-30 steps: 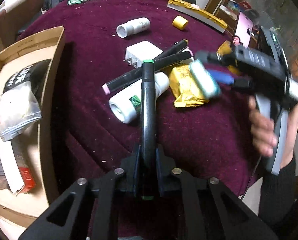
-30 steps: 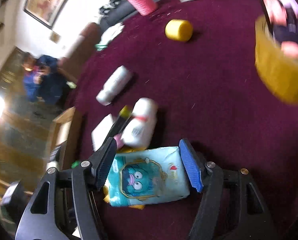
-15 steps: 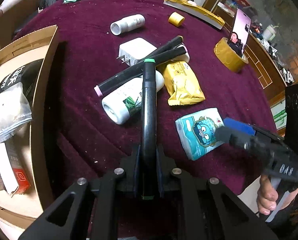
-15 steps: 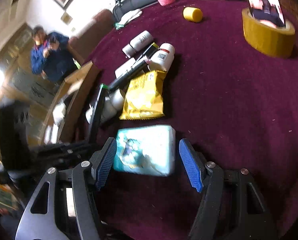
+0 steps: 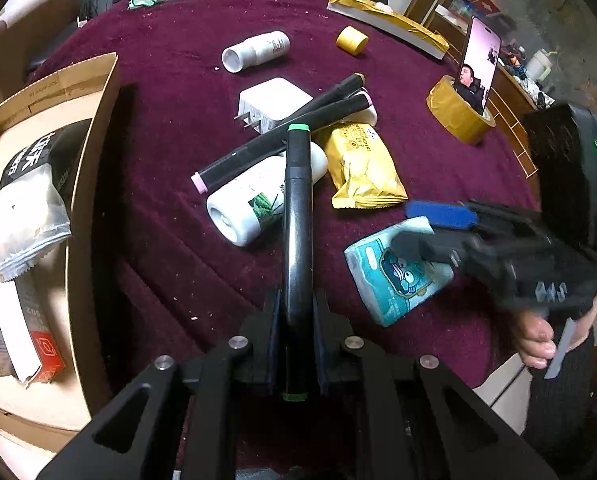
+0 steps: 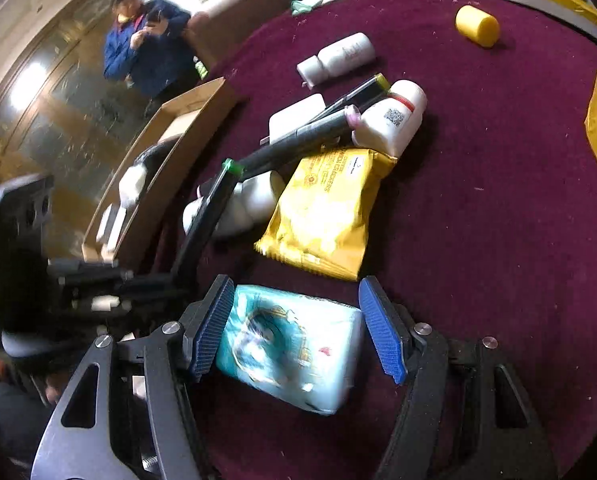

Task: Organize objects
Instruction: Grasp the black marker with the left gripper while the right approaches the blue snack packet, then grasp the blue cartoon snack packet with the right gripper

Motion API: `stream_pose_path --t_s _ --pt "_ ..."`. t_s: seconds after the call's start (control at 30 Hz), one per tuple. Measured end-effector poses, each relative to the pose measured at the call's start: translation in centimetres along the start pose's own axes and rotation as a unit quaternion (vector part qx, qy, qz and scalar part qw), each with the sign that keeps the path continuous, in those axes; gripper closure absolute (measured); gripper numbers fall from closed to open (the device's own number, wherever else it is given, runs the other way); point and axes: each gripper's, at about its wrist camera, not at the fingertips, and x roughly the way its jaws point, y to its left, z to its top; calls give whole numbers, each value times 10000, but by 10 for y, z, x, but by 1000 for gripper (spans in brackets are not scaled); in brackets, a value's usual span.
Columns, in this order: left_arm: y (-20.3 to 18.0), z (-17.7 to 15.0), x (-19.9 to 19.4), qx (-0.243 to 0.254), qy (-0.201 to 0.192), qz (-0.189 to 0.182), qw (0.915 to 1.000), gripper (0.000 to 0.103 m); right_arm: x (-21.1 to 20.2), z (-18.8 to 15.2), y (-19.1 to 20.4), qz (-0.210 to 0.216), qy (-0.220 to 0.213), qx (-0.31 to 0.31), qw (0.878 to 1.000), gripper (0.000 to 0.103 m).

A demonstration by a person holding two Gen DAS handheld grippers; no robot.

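My left gripper (image 5: 296, 312) is shut on a black marker with green ends (image 5: 297, 208), which juts forward over a white bottle (image 5: 254, 196). A pale blue tissue pack with a cartoon print (image 5: 382, 280) lies on the maroon cloth near the front edge. In the right wrist view my right gripper (image 6: 294, 292) straddles the tissue pack (image 6: 290, 344). Its jaws stand wide: the left blue pad (image 6: 214, 324) is at the pack's edge and the right pad (image 6: 380, 332) is a sliver off. An open cardboard box (image 5: 94, 184) with packets inside stands at the left.
On the cloth lie a yellow snack packet (image 5: 358, 168), two black markers (image 5: 282, 140), a white charger (image 5: 270, 104), a small white bottle (image 5: 256, 50) and a yellow cap (image 5: 352, 40). A tape roll (image 5: 454, 116) props a phone at the right. A person in a blue jacket (image 6: 146, 40) stands beyond the box.
The tissue pack was in the air in the right gripper above the yellow packet; now it lies on the cloth near the front. The right gripper rolled and slid over it. The left gripper kept still.
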Motion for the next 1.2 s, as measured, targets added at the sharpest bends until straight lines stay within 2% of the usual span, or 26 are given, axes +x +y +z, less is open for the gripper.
stream_pose_path --t_s 0.13,0.2,0.33,0.4,0.47,0.57,0.67,0.8,1.0,1.07,1.1,1.2 --pt "0 1 2 -29 68 -52 10000 89 -12 -28 13 -288 312 -443 9981 37" --pt "-3 1 3 66 51 -41 10000 89 -20 -42 20 -254 390 -614 9970 37" --pt "-4 2 5 68 104 -79 9999 89 -32 -42 35 -674 32 -955 9931 37" --pt "-5 2 4 94 87 -47 9999 89 -31 -32 39 -581 -81 -1162 9915 37" --pt "-6 1 5 72 96 -33 9999 89 -29 -21 36 -314 -85 -1303 9909 37" --pt "-5 1 5 29 79 -25 10000 89 -8 -2 30 228 131 -1017 9945 37" --pt "-6 2 6 10 79 -16 10000 89 3 -5 27 31 369 -1104 9932 37" --pt "-6 2 8 46 73 -36 10000 89 -8 -31 25 143 428 -1167 9921 37" --pt "-8 3 10 98 73 -72 9999 88 -4 -50 40 -693 134 -1181 9905 37" --pt "-11 4 11 216 59 -42 9997 88 -2 -54 44 -967 -4 -1217 9878 45" --pt "-14 6 12 328 39 13 9995 88 -1 -55 45 -1064 -79 -1147 9876 45" --pt "-22 14 16 518 89 119 9985 87 -4 -57 41 -1207 -271 -858 9886 54"
